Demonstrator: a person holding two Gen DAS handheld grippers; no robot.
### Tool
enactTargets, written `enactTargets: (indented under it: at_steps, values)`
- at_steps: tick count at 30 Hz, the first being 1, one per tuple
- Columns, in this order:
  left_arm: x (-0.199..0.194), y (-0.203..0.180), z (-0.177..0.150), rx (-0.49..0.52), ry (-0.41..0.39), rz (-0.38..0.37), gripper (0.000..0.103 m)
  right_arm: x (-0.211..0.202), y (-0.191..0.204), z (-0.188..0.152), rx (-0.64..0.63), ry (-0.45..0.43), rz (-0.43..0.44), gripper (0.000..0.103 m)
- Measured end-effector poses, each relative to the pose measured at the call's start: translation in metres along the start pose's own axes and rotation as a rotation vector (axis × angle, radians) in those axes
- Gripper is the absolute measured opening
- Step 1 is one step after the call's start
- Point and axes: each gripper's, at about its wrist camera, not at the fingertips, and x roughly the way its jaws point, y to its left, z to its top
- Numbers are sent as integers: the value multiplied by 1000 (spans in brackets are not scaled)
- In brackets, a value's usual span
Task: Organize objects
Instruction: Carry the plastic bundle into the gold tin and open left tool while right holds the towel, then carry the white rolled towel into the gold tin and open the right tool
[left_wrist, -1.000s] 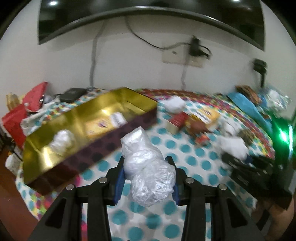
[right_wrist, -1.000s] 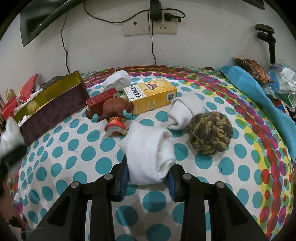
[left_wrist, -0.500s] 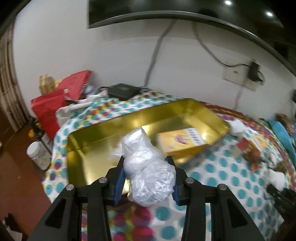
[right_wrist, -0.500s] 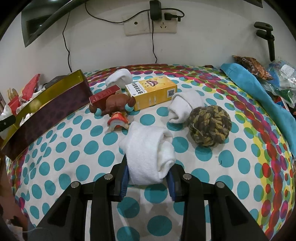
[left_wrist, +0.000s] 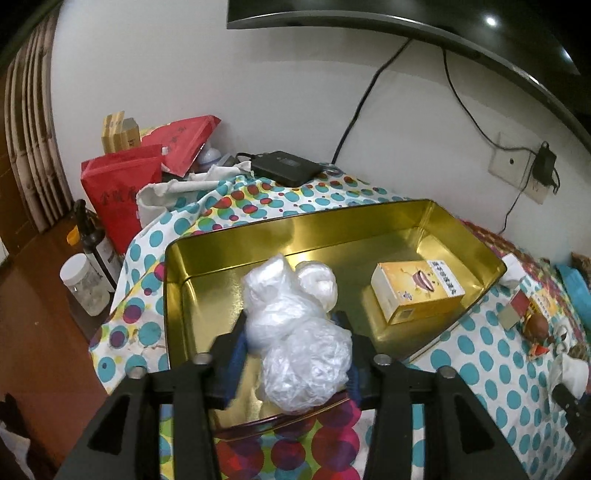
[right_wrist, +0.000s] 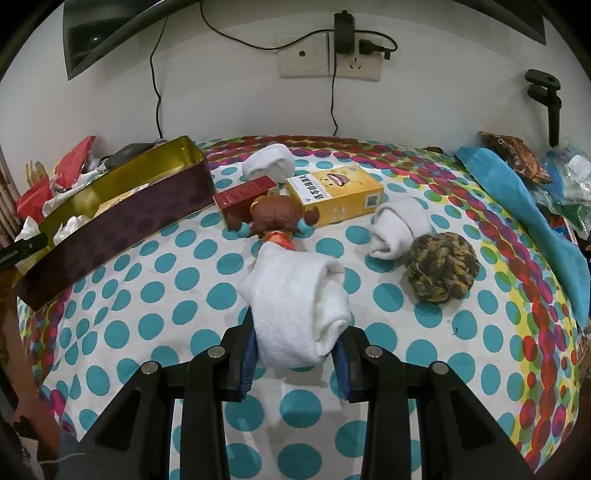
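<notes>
Since 1 second ago the left gripper (left_wrist: 295, 354) has swung from above the dotted cloth to over the near end of the gold tin (left_wrist: 461, 229), carrying its crumpled plastic bag (left_wrist: 295, 332) with it; the right gripper (right_wrist: 295, 354) has barely shifted and still hangs just above the tablecloth (right_wrist: 155, 325). Both pairs of tongs are pinching: the left ones press on the plastic bag, which bulges up between the fingers and hides the tin's floor directly beneath, and the right ones press on a rolled white towel (right_wrist: 295, 306). Whether the bag touches the tin floor cannot be told. Inside the tin a yellow box (left_wrist: 417, 291) lies toward the far right corner, with bare gold floor between it and the bag and more along the left wall. A second white lump sits behind the bag — its nature is hard to make out. In the right view the towel covers the lower part of a brown doll (right_wrist: 277, 218); behind it lie a red box (right_wrist: 243, 195), another yellow box (right_wrist: 336, 192) and a white roll (right_wrist: 269, 162). A second roll (right_wrist: 399, 229) touches a rope ball (right_wrist: 439, 269). Open cloth stretches left of the towel up to the tin's dark outer wall — the tin's contents there are mostly cut off by its rim.
</notes>
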Motion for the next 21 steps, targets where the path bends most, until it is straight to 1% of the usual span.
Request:
enactTargets:
  at_steps: [1, 5, 7, 9, 14, 18, 21]
  values:
    - [0, 1, 0, -5, 0, -1, 71, 0, 1, 0, -2, -2, -1, 32]
    - [-4, 2, 3, -13, -11, -28, 73, -2, 12, 3, -18, -4, -1, 32]
    - [-7, -1, 3, 0, -19, -9, 78, -2, 19, 6, -30, -7, 2, 32]
    - [-11, -3, 3, 6, -24, -9, 85, -3, 25, 9, -40, -12, 6, 32]
    - [-28, -10, 4, 27, -31, 5, 85, -1, 46, 21, -64, -24, 28, 33]
    - [-57, -16, 6, 35, -47, 25, 85, 6, 74, 35, -101, -31, 53, 33]
    - [-84, -18, 3, 31, -51, 42, 85, 9, 103, 50, -137, -45, 80, 33]
